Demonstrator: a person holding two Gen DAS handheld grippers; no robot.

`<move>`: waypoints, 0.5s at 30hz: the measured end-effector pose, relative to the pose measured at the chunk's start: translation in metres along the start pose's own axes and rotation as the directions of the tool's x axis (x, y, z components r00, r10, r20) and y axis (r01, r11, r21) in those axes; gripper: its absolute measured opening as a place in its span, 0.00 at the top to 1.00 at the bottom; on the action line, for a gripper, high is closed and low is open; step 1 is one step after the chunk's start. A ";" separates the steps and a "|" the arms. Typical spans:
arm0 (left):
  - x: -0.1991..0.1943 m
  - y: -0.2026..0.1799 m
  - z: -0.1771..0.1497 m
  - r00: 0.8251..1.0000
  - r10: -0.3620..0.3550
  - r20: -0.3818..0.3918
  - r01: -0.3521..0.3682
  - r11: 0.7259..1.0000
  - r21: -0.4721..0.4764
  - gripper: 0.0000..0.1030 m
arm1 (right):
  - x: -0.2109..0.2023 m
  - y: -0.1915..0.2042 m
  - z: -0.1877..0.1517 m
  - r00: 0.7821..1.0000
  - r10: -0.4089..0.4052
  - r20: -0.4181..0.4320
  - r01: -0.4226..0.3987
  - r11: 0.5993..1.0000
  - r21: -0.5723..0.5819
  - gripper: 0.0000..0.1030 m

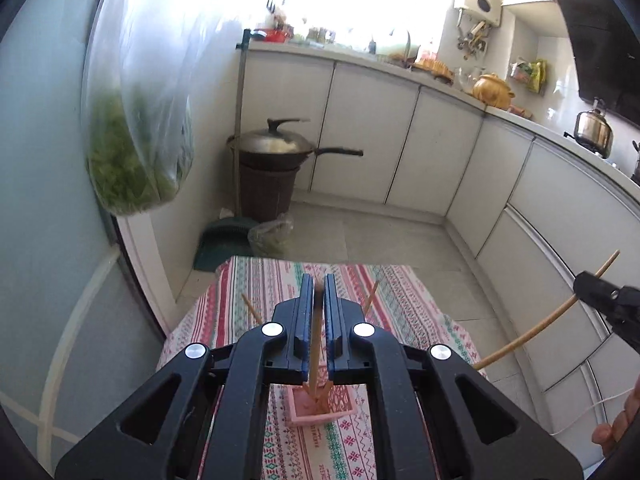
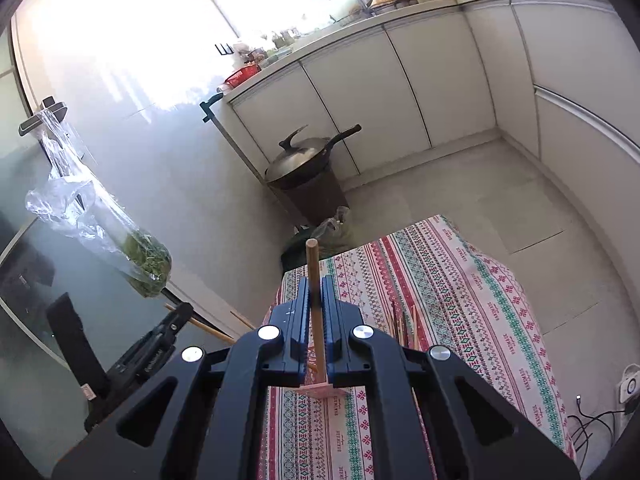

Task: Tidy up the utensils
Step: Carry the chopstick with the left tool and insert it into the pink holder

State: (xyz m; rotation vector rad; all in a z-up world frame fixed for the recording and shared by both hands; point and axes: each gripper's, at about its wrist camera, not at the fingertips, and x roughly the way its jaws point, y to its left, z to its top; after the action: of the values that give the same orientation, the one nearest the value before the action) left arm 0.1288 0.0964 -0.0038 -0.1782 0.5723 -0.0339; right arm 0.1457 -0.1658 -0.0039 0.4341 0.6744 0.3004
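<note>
The jaws of the left gripper (image 1: 319,292) stand narrowly around a thin, light, stiff chopstick (image 1: 317,344), seemingly over the pink holder (image 1: 320,408) on the counter (image 1: 400,300), while the right gripper (image 2: 316,296) clamps another chopstick (image 2: 314,280) mid-shaft.

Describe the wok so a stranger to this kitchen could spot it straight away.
Find the run of white cabinets under the window. In the floor corner at their left end stands a dark brown bin, and the wok sits on top of it. It is the only lidded pan down at floor level, its long black handle pointing right.
</note>
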 end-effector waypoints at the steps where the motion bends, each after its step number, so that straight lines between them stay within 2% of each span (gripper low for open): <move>1: -0.003 0.002 0.000 1.000 -0.004 0.006 0.004 1.000 -0.012 0.85 | 0.001 0.003 0.001 1.000 0.004 0.001 -0.004 1.000 -0.005 0.94; 3: -0.017 0.009 0.003 0.999 0.003 0.047 -0.001 0.999 -0.044 0.64 | 0.003 0.009 0.003 1.000 0.007 0.006 -0.007 1.000 -0.012 0.94; 5: -0.036 0.016 0.008 0.994 0.021 0.103 -0.014 0.997 -0.072 0.54 | 0.006 0.016 0.005 1.000 0.005 0.014 -0.004 1.000 -0.022 0.94; 9: -0.061 0.027 0.014 0.986 0.036 0.162 -0.018 0.993 -0.113 0.44 | 0.018 0.029 0.004 1.000 -0.008 0.010 0.008 0.999 -0.051 0.94; 15: -0.060 0.031 0.012 0.989 0.043 0.142 -0.025 0.992 -0.122 0.43 | 0.052 0.045 -0.007 0.999 -0.041 -0.023 0.039 0.995 -0.088 0.94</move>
State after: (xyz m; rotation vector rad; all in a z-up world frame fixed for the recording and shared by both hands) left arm 0.0850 0.1334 0.0329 -0.2854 0.4325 0.0463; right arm 0.1743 -0.1033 -0.0152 0.3335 0.6902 0.2967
